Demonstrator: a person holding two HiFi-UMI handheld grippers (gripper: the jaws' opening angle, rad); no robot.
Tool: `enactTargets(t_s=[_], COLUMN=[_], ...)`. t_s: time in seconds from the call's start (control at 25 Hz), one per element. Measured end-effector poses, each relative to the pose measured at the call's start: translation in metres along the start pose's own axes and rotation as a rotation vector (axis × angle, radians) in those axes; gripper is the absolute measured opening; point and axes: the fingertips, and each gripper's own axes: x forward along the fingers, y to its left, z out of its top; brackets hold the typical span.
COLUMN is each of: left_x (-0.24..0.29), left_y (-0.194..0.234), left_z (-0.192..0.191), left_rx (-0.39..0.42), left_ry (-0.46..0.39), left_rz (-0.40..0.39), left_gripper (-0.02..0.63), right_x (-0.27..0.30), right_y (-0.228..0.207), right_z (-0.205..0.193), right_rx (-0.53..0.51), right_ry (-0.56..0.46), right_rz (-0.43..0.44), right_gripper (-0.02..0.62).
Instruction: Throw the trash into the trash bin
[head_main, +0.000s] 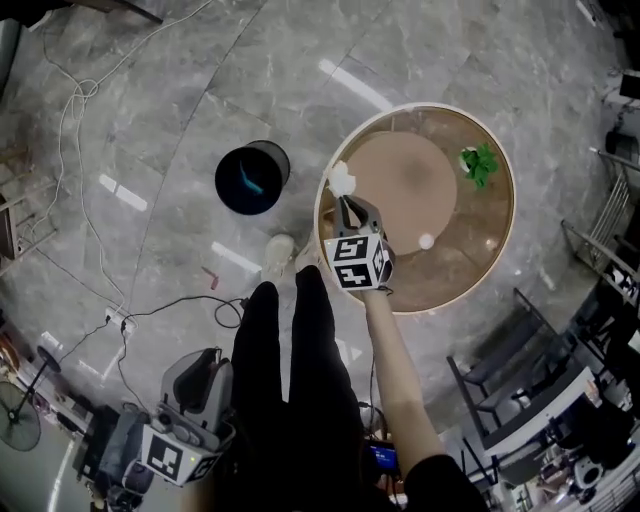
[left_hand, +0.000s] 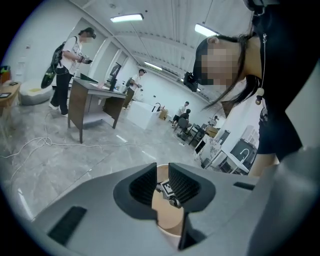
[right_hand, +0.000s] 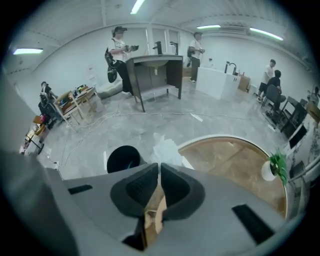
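A black round trash bin (head_main: 252, 178) (right_hand: 124, 159) stands on the grey floor left of a round wooden table (head_main: 497, 262). My right gripper (head_main: 345, 203) (right_hand: 159, 168) hangs over the table's left rim, shut on a crumpled white paper (head_main: 342, 179) (right_hand: 165, 148) that sticks out past its tips toward the bin. A small white ball (head_main: 427, 241) lies on the tabletop. My left gripper (head_main: 204, 362) (left_hand: 162, 176) is low at the lower left, away from the table. Its jaws stand a little apart with nothing between them.
A green potted plant (head_main: 480, 163) (right_hand: 275, 167) stands at the table's far side. The person's black-clad legs (head_main: 290, 370) are between bin and table. Cables (head_main: 80, 140) trail over the floor at left. A dark chair frame (head_main: 510, 385) stands right of the table. Other people stand by desks in the distance.
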Motion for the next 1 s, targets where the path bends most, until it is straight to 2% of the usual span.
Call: enactTargets(t_s=[0.36,0.52,0.68,0.8,1.0], left_x=[-0.051,-0.068,-0.081,-0.089,-0.089], left_y=[0.042,0.051,0.052,0.052,0.05], left_z=[-0.001,-0.004,-0.004,0.0,0.022], left_rx=[-0.068,-0.077,-0.078,-0.065,0.0], left_ry=[-0.084,-0.115,-0.137,-0.155,-0.184], left_rz=[0.152,0.174,0.177,0.163,0.082], left_gripper=[0.073,0.074,0.074,0.073,0.073], right_x=[0.025,0.024,0.013,0.0,-0.039], right_y=[0.141,0.189,0.199,0.192,0.166], right_z=[0.07,0.081,0.078,0.078,0.094], right_rx=[-0.202,-0.279,-0.268,-0.243,-0.169], right_ry=[-0.054,-0.054,-0.056,-0.062,-0.106], right_rz=[0.247,0.334,0.34,0.314,0.226], right_gripper=[0.029,0.114,0.114,0.109,0.097])
